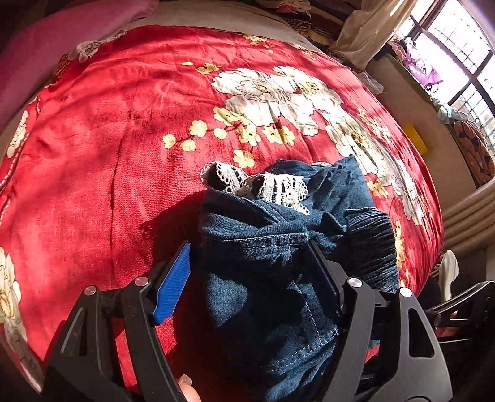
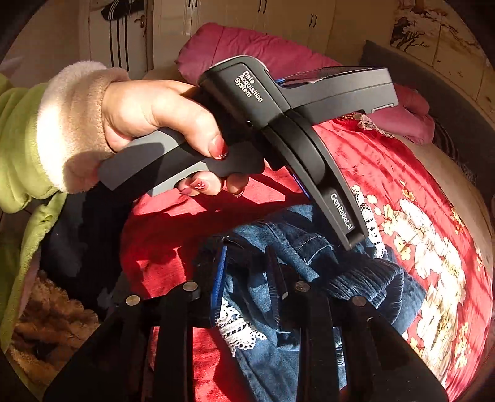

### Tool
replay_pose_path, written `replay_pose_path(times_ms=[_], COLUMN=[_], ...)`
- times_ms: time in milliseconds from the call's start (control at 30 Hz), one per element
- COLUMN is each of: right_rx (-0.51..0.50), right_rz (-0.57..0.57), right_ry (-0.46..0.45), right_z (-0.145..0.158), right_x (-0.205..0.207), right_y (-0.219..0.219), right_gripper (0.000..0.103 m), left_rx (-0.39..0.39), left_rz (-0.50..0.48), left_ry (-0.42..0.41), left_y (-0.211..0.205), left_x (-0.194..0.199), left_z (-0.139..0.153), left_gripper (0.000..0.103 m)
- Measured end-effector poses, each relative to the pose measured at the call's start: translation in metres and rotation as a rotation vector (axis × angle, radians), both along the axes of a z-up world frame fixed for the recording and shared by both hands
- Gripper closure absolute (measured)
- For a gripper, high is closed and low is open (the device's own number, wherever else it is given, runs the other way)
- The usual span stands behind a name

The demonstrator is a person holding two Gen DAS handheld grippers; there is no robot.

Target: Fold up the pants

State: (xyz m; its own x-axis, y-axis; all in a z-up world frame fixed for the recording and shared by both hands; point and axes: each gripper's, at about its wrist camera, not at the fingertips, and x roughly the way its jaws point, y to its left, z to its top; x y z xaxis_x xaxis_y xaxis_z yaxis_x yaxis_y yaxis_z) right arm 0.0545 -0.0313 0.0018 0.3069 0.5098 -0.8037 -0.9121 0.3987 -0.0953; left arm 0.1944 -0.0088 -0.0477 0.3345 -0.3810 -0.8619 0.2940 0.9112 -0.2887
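Note:
Dark blue denim pants (image 1: 272, 247) with white lace trim (image 1: 272, 185) lie crumpled on a red floral bedspread (image 1: 123, 139). My left gripper (image 1: 247, 259) is open, its blue-padded fingers (image 1: 174, 278) straddling the bunched denim just above it. In the right wrist view the pants (image 2: 303, 253) lie under both tools. My right gripper (image 2: 247, 263) is open with denim between its fingers. The left tool's body (image 2: 309, 130), held by a hand (image 2: 154, 114), hangs over the pants.
A pink pillow (image 2: 263, 49) lies at the head of the bed. A window (image 1: 458, 55) and a sill with clutter are at the right. White wardrobes (image 2: 216, 15) stand behind the bed. A yellow object (image 1: 416, 140) lies beside the bed edge.

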Motion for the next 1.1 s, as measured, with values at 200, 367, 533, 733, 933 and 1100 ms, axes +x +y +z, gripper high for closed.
replay_pose_path(times_ms=[200, 367, 533, 733, 933, 1100], right_rx=[-0.057, -0.123, 0.088, 0.066, -0.026, -0.049], right_rz=[0.137, 0.142, 0.043, 0.018, 0.002, 0.000], right_ry=[0.129, 0.164, 0.123, -0.003, 0.116, 0.164], right_z=[-0.010, -0.028, 0.001, 0.002, -0.022, -0.039], right_x=[-0.017, -0.036, -0.035, -0.019, -0.011, -0.014], right_y=[-0.001, -0.010, -0.026, -0.013, -0.006, -0.017], right_gripper=[0.098, 0.103, 0.096, 0.060, 0.093, 0.095], left_rx=[-0.010, -0.005, 0.005, 0.035, 0.059, 0.064], left_rz=[0.000, 0.003, 0.001, -0.003, -0.014, -0.028], left_ry=[0.015, 0.005, -0.012, -0.028, -0.047, -0.053], left_y=[0.000, -0.002, -0.004, -0.007, -0.011, -0.013], left_x=[0.006, 0.008, 0.006, 0.005, 0.003, 0.003], left_z=[-0.008, -0.010, -0.009, -0.005, -0.004, -0.006], left_gripper=[0.037, 0.036, 0.036, 0.037, 0.036, 0.030])
